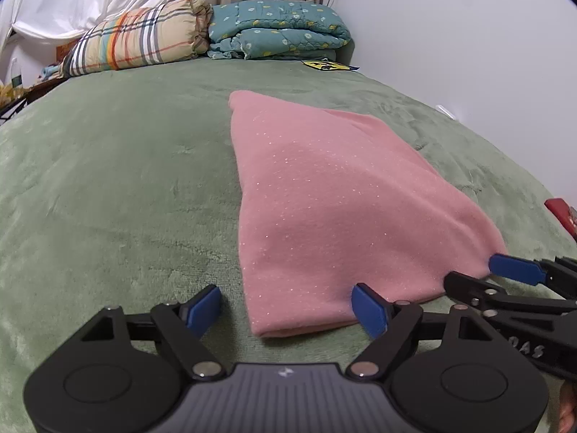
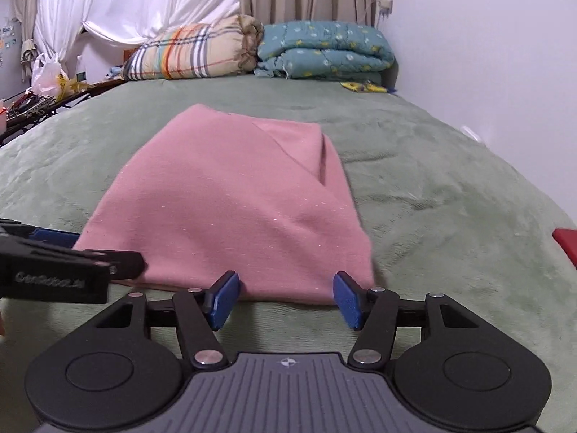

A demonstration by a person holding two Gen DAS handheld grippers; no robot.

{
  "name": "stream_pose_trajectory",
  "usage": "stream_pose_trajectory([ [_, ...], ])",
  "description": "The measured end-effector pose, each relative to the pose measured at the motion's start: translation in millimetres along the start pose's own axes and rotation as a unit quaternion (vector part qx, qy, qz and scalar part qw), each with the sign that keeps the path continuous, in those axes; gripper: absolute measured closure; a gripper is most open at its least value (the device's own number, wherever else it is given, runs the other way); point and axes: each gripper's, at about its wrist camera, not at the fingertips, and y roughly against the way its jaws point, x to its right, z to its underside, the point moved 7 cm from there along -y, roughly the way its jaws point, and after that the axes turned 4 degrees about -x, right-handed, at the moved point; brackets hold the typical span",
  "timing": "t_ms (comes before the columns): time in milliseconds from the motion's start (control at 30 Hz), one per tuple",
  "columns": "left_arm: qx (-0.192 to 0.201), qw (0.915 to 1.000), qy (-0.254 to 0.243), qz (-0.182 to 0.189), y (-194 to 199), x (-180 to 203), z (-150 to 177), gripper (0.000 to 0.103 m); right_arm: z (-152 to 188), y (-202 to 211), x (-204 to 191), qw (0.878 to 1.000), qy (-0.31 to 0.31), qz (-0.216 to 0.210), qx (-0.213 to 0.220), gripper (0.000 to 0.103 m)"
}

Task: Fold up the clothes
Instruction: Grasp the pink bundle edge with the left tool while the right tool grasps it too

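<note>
A pink garment [image 1: 324, 198] [image 2: 230, 209] lies folded flat on the green blanket [image 1: 119, 198] [image 2: 450, 198] that covers the bed. My left gripper [image 1: 288, 303] is open at the garment's near left corner, with that corner lying between its blue pads and no pad pressing on it. My right gripper [image 2: 286, 290] is open at the near right part of the hem, which sits between its pads untouched. The right gripper's fingers [image 1: 515, 270] show at the garment's near right corner in the left wrist view. The left gripper's fingers [image 2: 57, 238] show at the left in the right wrist view.
A rolled plaid quilt [image 1: 140, 38] [image 2: 191, 52] and a folded teal quilt [image 1: 281, 29] [image 2: 324, 50] lie at the head of the bed. A yellow item [image 1: 326, 65] lies near them. A red object [image 1: 560, 209] [image 2: 566, 241] sits at the right edge. The wall runs along the right.
</note>
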Motion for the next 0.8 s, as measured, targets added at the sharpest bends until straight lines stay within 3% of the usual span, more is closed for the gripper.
stream_pose_trajectory([
  [100,0.000,1.0000,0.000,-0.001,0.0,0.6,0.0,0.023,-12.1,13.1,18.5,1.000,-0.014,-0.010,-0.004,0.054],
  [167,0.004,1.0000,0.003,-0.002,-0.7,1.2,0.7,0.023,-29.1,20.3,32.3,0.999,-0.030,-0.018,0.029,0.056],
  [200,0.006,1.0000,0.004,-0.003,-0.8,1.6,1.3,0.023,-41.6,21.2,40.4,0.998,-0.039,-0.032,0.043,0.063],
  [233,0.007,1.0000,0.004,-0.005,-0.5,2.1,2.0,0.023,-54.6,21.4,48.4,0.996,-0.051,-0.050,0.054,0.069],
  [300,0.006,1.0000,0.005,-0.005,-0.3,2.4,2.3,0.023,-90.8,-0.7,62.2,0.981,-0.117,-0.149,0.030,0.079],
  [367,0.005,1.0000,0.006,-0.004,-0.3,2.4,2.2,0.023,-114.1,-25.3,67.7,0.971,-0.155,-0.182,0.010,0.081],
  [433,0.004,1.0000,0.005,-0.004,-0.1,2.3,2.3,0.023,-138.7,-64.2,71.3,0.966,-0.179,-0.186,-0.019,0.081],
  [533,0.004,1.0000,0.004,-0.004,-0.1,2.2,3.0,0.023,-149.4,-98.8,64.7,0.955,-0.216,-0.198,-0.058,0.079],
  [567,0.004,1.0000,0.004,-0.004,-0.2,2.1,3.0,0.023,-152.1,-112.7,62.4,0.953,-0.223,-0.192,-0.072,0.085],
  [600,0.003,1.0000,0.003,-0.004,-0.5,2.0,3.3,0.023,-153.3,-120.8,61.4,0.954,-0.224,-0.183,-0.076,0.099],
  [667,0.000,1.0000,0.002,0.002,-1.6,1.2,3.7,0.022,-153.6,-139.9,58.7,0.966,-0.197,-0.138,-0.092,0.100],
  [800,-0.001,0.9999,-0.003,0.010,-1.7,0.4,4.9,0.022,-153.9,-146.5,59.3,0.971,-0.176,-0.126,-0.098,0.099],
])
